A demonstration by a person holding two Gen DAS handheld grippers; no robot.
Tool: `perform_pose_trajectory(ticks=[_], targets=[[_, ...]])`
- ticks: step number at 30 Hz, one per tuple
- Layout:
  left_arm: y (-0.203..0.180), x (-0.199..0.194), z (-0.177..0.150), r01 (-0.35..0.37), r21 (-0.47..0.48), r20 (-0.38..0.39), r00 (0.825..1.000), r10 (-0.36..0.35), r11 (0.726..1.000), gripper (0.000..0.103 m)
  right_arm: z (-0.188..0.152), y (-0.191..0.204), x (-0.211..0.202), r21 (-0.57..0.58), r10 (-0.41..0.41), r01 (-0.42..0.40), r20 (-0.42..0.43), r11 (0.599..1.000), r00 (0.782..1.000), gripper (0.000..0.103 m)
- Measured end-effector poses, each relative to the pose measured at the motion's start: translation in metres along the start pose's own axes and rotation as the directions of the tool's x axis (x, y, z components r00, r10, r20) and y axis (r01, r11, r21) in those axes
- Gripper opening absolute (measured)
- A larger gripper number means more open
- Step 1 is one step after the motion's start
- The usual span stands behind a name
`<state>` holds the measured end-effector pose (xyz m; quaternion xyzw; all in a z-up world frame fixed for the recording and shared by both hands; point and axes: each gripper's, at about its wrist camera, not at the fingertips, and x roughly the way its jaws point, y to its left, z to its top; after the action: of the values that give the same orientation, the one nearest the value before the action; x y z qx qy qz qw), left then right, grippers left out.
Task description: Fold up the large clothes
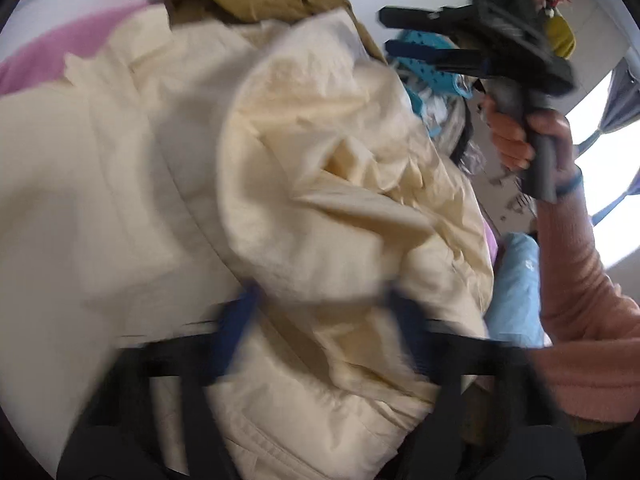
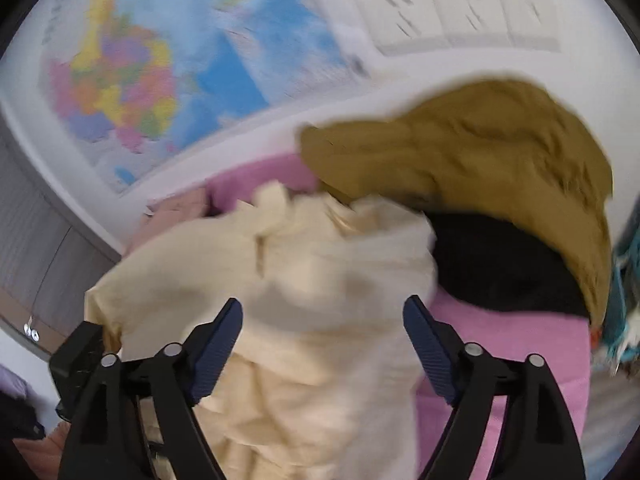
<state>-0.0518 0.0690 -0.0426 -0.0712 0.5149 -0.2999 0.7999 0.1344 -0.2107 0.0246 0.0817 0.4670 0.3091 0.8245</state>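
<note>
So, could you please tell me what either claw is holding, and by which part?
Nothing is held: the right claw is open above the cream garment; the left claw also looks open, though blurred.

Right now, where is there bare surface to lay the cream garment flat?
Bare pink sheet shows right of the cream garment, below the black cloth; another strip by the wall. The olive jacket crowds the far side.

Colourful wall map (image 2: 152,64) hangs above the pink bed sheet (image 2: 520,356); wall sockets (image 2: 460,16) right of map; bright window (image 1: 612,184).
</note>
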Motion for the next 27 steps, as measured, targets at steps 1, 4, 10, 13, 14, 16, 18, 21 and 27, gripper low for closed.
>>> perform_pose_trajectory(ticks=[1,4,10,13,14,16,18,21,27], targets=[[0.0,-0.002,0.0,-0.027,0.016,0.004,1.0,0.027,1.0,0.025,-0.002,-0.01,0.01,0.021,-0.006,0.006,-0.025,1.0,1.0,0.083],[-0.006,-0.035,0.006,-0.243,0.132,0.1,0.968,0.231,0.961,0.019,-0.006,-0.029,0.04,0.082,0.004,0.001,-0.056,0.997,0.998,0.083],[0.012,-0.108,0.024,-0.613,0.119,0.26,0.779,0.571,0.781,0.044,0.001,-0.053,0.053,0.16,0.085,-0.083,-0.006,0.984,0.996,0.087],[0.025,-0.124,0.016,-0.649,0.071,0.264,0.745,0.613,0.757,0.068,0.003,-0.06,0.054,0.163,0.093,-0.093,0.005,0.982,0.996,0.092],[0.032,-0.127,0.009,-0.619,0.064,0.25,0.77,0.588,0.783,0.086,0.003,-0.064,0.056,0.173,0.097,-0.097,0.008,0.98,0.995,0.094],[0.038,-0.126,0.005,-0.585,0.057,0.233,0.796,0.559,0.809,0.093,0.004,-0.072,0.063,0.197,0.104,-0.102,-0.002,0.975,0.995,0.097],[0.052,-0.109,0.0,-0.584,0.07,0.195,0.803,0.563,0.809,0.093,0.004,-0.076,0.076,0.214,0.133,-0.123,-0.034,0.969,0.991,0.097],[0.07,-0.084,0.002,-0.581,0.065,0.114,0.812,0.572,0.812,0.093,0.005,-0.073,0.096,0.213,0.168,-0.149,-0.076,0.966,0.983,0.097],[0.09,-0.041,0.018,-0.593,0.086,0.056,0.805,0.59,0.801,0.033,0.013,-0.055,0.086,0.072,0.094,-0.09,-0.054,0.993,0.994,0.015]])
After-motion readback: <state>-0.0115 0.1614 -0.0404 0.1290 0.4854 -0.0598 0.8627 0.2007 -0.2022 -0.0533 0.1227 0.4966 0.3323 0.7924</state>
